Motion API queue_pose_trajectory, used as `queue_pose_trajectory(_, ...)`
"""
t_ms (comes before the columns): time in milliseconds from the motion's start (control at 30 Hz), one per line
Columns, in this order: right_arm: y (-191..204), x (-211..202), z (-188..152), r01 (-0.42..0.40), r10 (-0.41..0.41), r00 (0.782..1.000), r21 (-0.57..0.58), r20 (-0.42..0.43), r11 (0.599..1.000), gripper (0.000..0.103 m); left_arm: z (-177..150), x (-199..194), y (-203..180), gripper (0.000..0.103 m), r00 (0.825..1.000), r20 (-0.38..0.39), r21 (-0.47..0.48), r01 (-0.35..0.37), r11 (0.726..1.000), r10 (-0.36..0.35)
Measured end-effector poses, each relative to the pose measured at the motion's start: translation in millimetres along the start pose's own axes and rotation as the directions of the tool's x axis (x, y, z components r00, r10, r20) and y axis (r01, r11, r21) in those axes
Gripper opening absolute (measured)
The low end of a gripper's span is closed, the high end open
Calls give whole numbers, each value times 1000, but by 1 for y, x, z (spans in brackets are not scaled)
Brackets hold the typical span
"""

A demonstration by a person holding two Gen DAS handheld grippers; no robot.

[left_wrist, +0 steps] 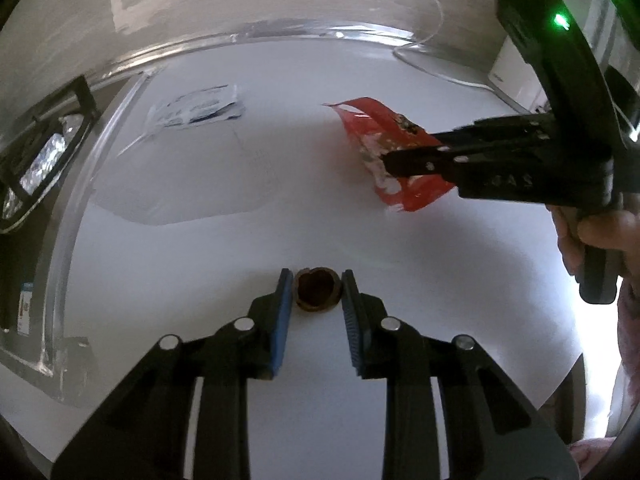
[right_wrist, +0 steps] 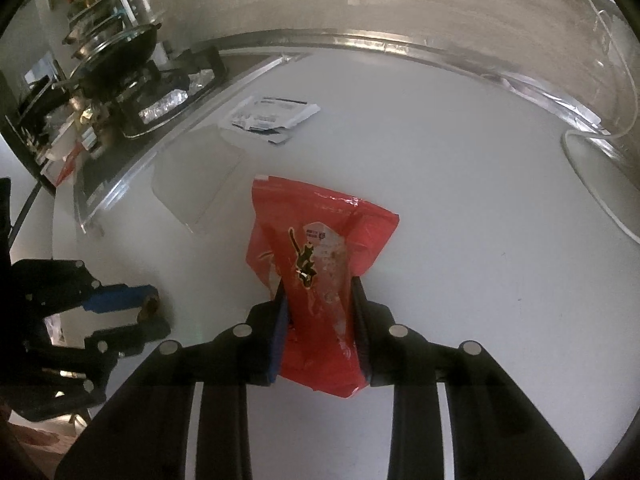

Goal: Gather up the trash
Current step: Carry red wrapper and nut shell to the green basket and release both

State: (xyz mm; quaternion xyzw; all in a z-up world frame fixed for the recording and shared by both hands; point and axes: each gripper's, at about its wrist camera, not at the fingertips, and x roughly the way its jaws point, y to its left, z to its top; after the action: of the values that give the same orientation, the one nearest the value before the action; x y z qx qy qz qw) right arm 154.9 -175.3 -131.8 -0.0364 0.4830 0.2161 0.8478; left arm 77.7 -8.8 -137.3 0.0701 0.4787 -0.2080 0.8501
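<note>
A brown walnut shell half (left_wrist: 318, 289) lies on the white table between the blue pads of my left gripper (left_wrist: 316, 286); the pads sit close on each side, barely apart from it. My right gripper (right_wrist: 318, 292) is shut on a red snack bag (right_wrist: 320, 264) and holds it over the table. In the left wrist view the red bag (left_wrist: 374, 136) hangs from the right gripper (left_wrist: 396, 160) at upper right. In the right wrist view the left gripper (right_wrist: 146, 314) shows at lower left with the shell (right_wrist: 149, 307) at its tips.
A white printed packet (left_wrist: 198, 110) (right_wrist: 272, 117) lies at the far side of the table. A clear plastic sheet (right_wrist: 196, 184) lies near it. A stove with a pan (right_wrist: 120, 56) stands at far left. A white cable (left_wrist: 432, 60) curls at the back right.
</note>
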Motion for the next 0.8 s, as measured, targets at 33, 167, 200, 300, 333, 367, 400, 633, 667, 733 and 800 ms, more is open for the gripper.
queue_pose_trajectory(33,0,-1,0,0,0,1000,3,2,1000,29,-1,-1,-2,24,1000,3,7,-2,1000,2)
queue_pose_trajectory(167,7,-10,-1,1,-1,1000,1,14,1000,29,-3,-18,-1,24,1000,23,-11,12,1000,-12)
queue_pose_trajectory(200,11,-14,-2,1,-1,1000,-4,19,1000,29,-5,-26,1,24,999,34,-17,12,1000,-11)
queue_pose_trajectory(300,31,-31,-6,-4,5,999,-22,35,1000,29,-16,-51,7,24,998,58,-30,4,1000,-3)
queue_pose_trajectory(333,38,-35,-7,-8,9,999,-27,37,1000,29,-22,-60,9,24,998,64,-31,2,1000,0)
queue_pose_trajectory(367,51,-41,-11,-20,21,999,-34,40,999,29,-31,-71,12,24,998,70,-30,-9,1000,11)
queue_pose_trajectory(400,63,-46,-16,-32,34,999,-41,42,999,29,-41,-82,14,24,997,71,-26,-23,999,24)
queue_pose_trajectory(633,157,-58,-59,-124,124,992,-99,-12,987,29,-125,-133,37,24,995,32,-64,-95,993,98)
queue_pose_trajectory(667,173,-58,-68,-145,143,989,-109,-29,983,29,-141,-139,41,25,994,20,-81,-104,991,106)
queue_pose_trajectory(733,199,-56,-83,-179,173,983,-127,-57,976,29,-168,-146,47,24,994,-1,-115,-112,987,113)
queue_pose_trajectory(800,226,-53,-100,-217,205,974,-147,-95,965,29,-198,-148,52,25,992,-29,-148,-126,981,123)
